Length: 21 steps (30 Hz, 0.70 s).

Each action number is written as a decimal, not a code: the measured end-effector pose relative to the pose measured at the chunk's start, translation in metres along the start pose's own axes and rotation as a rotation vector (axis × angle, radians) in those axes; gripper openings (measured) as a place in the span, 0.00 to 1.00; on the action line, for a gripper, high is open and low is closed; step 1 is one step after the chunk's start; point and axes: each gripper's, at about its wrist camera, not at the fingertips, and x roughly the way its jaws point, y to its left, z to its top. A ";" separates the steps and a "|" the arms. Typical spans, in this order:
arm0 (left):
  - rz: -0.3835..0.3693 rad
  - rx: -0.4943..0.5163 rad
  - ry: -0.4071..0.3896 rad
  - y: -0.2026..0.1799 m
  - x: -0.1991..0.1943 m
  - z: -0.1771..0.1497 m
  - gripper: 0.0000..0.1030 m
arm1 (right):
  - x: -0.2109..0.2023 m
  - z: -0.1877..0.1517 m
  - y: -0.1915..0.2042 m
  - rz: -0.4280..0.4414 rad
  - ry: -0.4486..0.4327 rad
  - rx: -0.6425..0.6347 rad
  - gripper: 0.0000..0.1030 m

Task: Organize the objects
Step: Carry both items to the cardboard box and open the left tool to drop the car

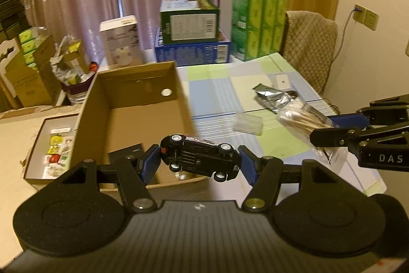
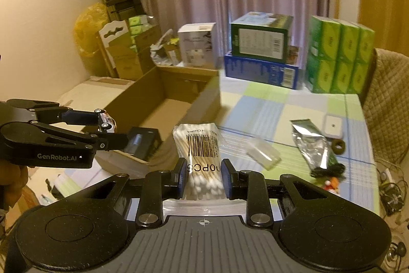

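My left gripper (image 1: pixel 199 161) is shut on a small black toy car (image 1: pixel 202 155), which hangs belly-up between the blue pads over the near edge of an open cardboard box (image 1: pixel 143 106). A flat black item (image 2: pixel 143 142) lies inside the box (image 2: pixel 173 104). My right gripper (image 2: pixel 203 175) is shut on a clear bag of cotton swabs (image 2: pixel 202 142) and holds it above the checked tablecloth (image 2: pixel 255 104), to the right of the box. Each gripper shows in the other's view: the left gripper (image 2: pixel 112 128) with the car (image 2: pixel 106 122), the right gripper (image 1: pixel 324 128) with the bag (image 1: pixel 301 119).
A silver foil pouch (image 1: pixel 274 97), a small clear plastic case (image 1: pixel 248 123) and a white case (image 1: pixel 282 81) lie on the table. Stacked cartons (image 1: pixel 189 24) and green tissue packs (image 1: pixel 258 24) line the far edge. A chair (image 1: pixel 309 42) stands right; a shallow tray of sachets (image 1: pixel 51 147) sits left.
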 end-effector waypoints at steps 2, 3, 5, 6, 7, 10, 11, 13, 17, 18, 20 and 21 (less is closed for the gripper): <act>0.014 -0.004 0.004 0.010 -0.002 -0.002 0.60 | 0.006 0.003 0.008 0.011 0.003 -0.007 0.25; 0.022 -0.005 0.005 0.015 -0.002 -0.002 0.60 | 0.011 0.005 0.012 0.017 0.005 -0.009 0.25; 0.037 -0.011 0.008 0.026 -0.004 -0.004 0.60 | 0.019 0.008 0.019 0.027 0.009 -0.015 0.25; 0.044 -0.015 0.009 0.031 -0.004 -0.005 0.60 | 0.023 0.010 0.024 0.032 0.010 -0.020 0.25; 0.053 -0.018 0.010 0.036 -0.005 -0.005 0.60 | 0.027 0.013 0.029 0.039 0.012 -0.023 0.25; 0.080 -0.025 0.014 0.053 -0.007 -0.006 0.60 | 0.039 0.021 0.040 0.063 0.013 -0.025 0.25; 0.089 -0.027 0.015 0.059 -0.007 -0.006 0.60 | 0.043 0.024 0.044 0.070 0.011 -0.025 0.25; 0.108 -0.035 0.018 0.072 -0.007 -0.004 0.60 | 0.051 0.032 0.051 0.079 0.008 -0.025 0.25; 0.138 -0.053 0.020 0.096 -0.005 0.000 0.60 | 0.068 0.046 0.060 0.097 0.012 -0.016 0.25; 0.142 -0.055 0.021 0.100 -0.004 0.001 0.60 | 0.072 0.049 0.062 0.099 0.014 -0.013 0.25; 0.144 -0.056 0.026 0.107 -0.001 0.003 0.60 | 0.079 0.053 0.064 0.103 0.017 -0.004 0.25; 0.144 -0.054 0.029 0.109 0.002 0.004 0.60 | 0.082 0.054 0.065 0.105 0.019 0.000 0.25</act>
